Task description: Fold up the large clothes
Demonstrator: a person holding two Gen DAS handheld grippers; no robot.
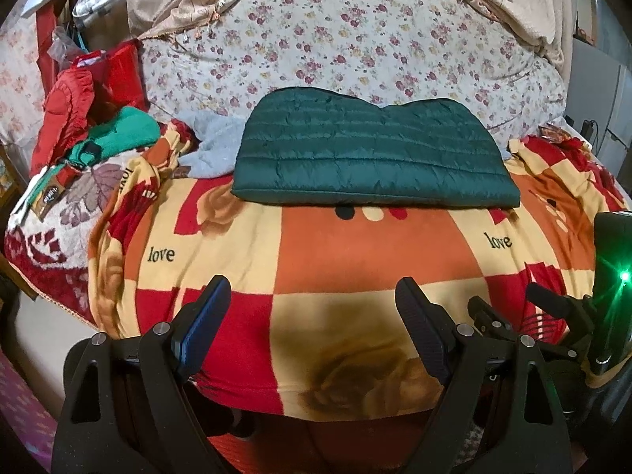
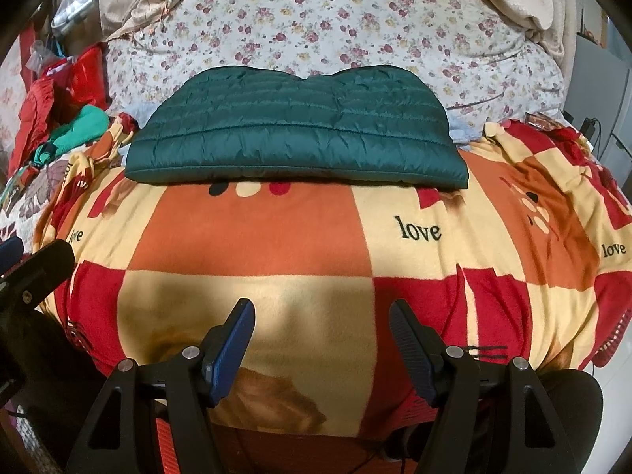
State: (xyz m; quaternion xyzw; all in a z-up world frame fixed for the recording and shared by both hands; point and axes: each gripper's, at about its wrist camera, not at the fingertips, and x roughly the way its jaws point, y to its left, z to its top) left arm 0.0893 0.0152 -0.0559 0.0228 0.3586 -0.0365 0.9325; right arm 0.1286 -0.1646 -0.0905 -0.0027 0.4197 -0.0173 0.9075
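A dark green quilted jacket [image 1: 371,150] lies folded flat into a rectangle on the checkered blanket; it also shows in the right wrist view [image 2: 300,130]. My left gripper [image 1: 312,288] is open and empty, held above the blanket's near edge, well short of the jacket. My right gripper [image 2: 322,310] is open and empty, also over the near edge of the bed. The right gripper's body [image 1: 553,316] shows at the right of the left wrist view, and the left gripper's fingers [image 2: 35,256] at the left of the right wrist view.
A red, orange and cream "love" blanket [image 1: 355,245] covers the bed. A floral quilt [image 1: 335,39] lies behind the jacket. A pile of red and green clothes [image 1: 98,118] sits at the far left, with a grey cloth [image 1: 213,146] beside the jacket.
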